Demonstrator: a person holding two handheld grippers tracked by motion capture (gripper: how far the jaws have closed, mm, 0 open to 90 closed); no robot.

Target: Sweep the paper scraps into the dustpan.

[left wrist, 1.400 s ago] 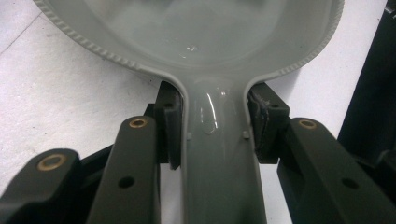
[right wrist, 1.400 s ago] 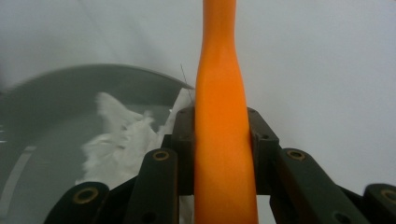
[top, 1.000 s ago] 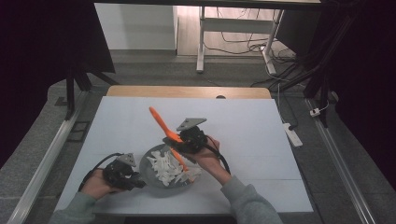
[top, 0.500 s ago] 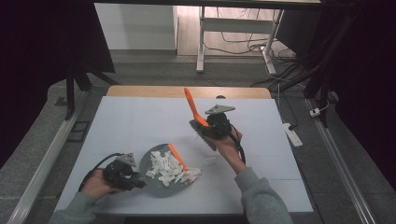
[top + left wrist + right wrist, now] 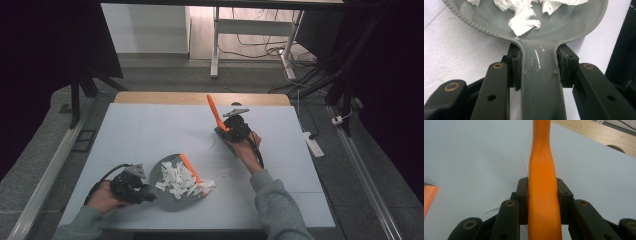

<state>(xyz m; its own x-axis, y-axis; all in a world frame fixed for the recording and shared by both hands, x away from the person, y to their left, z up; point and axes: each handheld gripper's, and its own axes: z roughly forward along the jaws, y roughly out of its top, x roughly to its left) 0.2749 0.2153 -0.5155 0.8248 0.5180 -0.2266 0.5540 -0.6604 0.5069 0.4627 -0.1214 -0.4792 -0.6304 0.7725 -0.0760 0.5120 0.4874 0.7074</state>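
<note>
Presently we find the grey dustpan (image 5: 172,197) lying flat on the pale counter (image 5: 150,135), near its front edge. Its pan is smooth and glossy with a ribbed rim, narrowing to a straight handle (image 5: 541,87). The left gripper (image 5: 131,185) clamps that handle, one jaw on each side, as the left gripper view shows plainly.

We note the pan holds a heap of torn white paper scraps (image 5: 177,179), some spilling over its right edge onto the counter. An orange piece (image 5: 190,168) lies slanted across the heap. One more scrap (image 5: 223,172) lies just beside the pan.

We record the right gripper (image 5: 231,131) well apart from the pan, towards the counter's far side, closed on an orange handle (image 5: 215,112) that rises tilted above it. In the right gripper view, that handle (image 5: 543,190) is smooth, matte and slightly waisted, pinched between both jaws.
</note>
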